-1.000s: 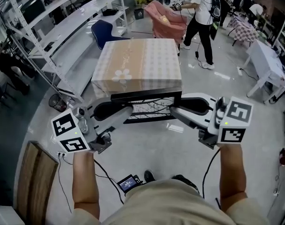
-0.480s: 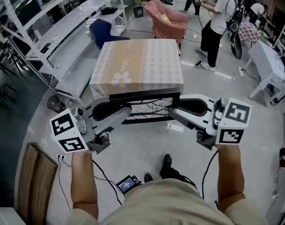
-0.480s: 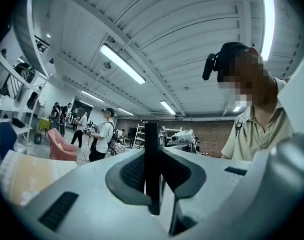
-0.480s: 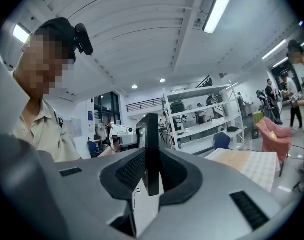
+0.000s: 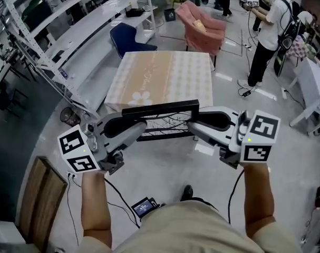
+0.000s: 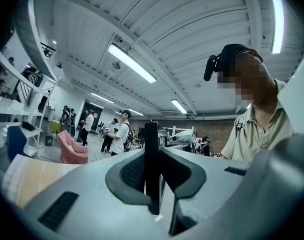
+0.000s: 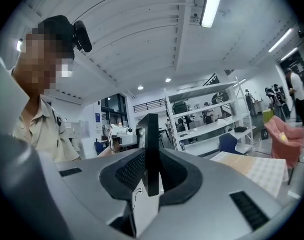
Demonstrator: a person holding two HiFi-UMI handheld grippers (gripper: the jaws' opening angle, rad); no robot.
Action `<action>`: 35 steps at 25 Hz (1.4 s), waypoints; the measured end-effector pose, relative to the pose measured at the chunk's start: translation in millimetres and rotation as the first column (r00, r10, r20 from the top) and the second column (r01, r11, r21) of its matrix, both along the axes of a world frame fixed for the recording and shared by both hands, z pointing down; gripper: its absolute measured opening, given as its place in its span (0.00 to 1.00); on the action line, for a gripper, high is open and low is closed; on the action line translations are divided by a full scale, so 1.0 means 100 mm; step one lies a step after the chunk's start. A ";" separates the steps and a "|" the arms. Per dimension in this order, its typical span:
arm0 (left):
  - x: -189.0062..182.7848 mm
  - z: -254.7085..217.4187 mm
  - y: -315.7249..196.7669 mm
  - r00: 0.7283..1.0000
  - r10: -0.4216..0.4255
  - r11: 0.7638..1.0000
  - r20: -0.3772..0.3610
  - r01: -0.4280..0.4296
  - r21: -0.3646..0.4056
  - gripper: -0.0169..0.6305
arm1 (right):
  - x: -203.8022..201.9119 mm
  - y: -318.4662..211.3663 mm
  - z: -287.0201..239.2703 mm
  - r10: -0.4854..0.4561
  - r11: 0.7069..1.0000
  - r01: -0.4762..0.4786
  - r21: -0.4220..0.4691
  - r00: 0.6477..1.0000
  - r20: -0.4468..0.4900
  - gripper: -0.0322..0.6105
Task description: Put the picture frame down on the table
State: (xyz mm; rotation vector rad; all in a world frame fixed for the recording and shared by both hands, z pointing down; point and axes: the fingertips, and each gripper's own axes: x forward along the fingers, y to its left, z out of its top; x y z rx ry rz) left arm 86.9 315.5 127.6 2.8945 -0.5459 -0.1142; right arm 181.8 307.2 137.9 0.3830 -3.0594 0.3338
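A black picture frame (image 5: 161, 109) with a branch drawing hangs in the air between my two grippers, in front of the table (image 5: 162, 78) with its beige and white cloth. My left gripper (image 5: 133, 126) is shut on the frame's left side; edge-on, the picture frame (image 6: 152, 166) stands between that gripper's dark pads. My right gripper (image 5: 195, 123) is shut on the right side, where the picture frame (image 7: 152, 154) likewise sits upright between the pads. The frame is held level above the floor, short of the table's near edge.
White shelving (image 5: 70, 30) runs along the left. A blue chair (image 5: 125, 36) and a pink armchair (image 5: 204, 30) stand beyond the table. A person (image 5: 273, 30) stands at the right rear. A wooden board (image 5: 41, 199) leans at lower left. Cables and a small device (image 5: 144, 207) lie on the floor.
Both grippers and the frame have travelled forward toward the table; the table now appears closer and more centred. The grip on the frame is unchanged. People in the background have shifted.
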 end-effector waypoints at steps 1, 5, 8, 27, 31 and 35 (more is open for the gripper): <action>0.05 -0.01 -0.09 1.000 -0.013 1.000 0.004 0.013 -0.002 0.12 | 0.05 -0.10 -0.01 -0.013 1.000 0.013 -0.002 1.000 0.003 0.16; 0.16 -0.02 -0.36 0.998 -0.063 0.998 0.014 0.063 -0.004 0.12 | 0.15 -0.42 -0.01 -0.066 0.998 0.066 -0.006 0.998 0.015 0.16; 0.14 0.05 -0.42 0.996 -0.087 0.996 0.014 0.087 -0.007 0.12 | 0.13 -0.50 0.05 -0.087 0.996 0.087 -0.007 0.996 0.018 0.16; -0.56 0.13 -1.43 0.999 -0.040 0.999 -0.018 0.040 -0.027 0.12 | -0.56 -1.46 0.12 -0.034 0.999 0.033 -0.026 0.999 -0.012 0.16; -0.87 0.13 -1.61 1.000 -0.012 1.000 -0.019 0.012 -0.017 0.12 | -0.87 -1.62 0.12 -0.004 1.000 0.004 -0.021 1.000 -0.011 0.16; -1.18 0.15 -1.76 0.999 0.014 1.000 -0.030 -0.014 -0.015 0.12 | -1.17 -1.75 0.12 0.026 1.000 -0.026 -0.014 0.999 -0.018 0.16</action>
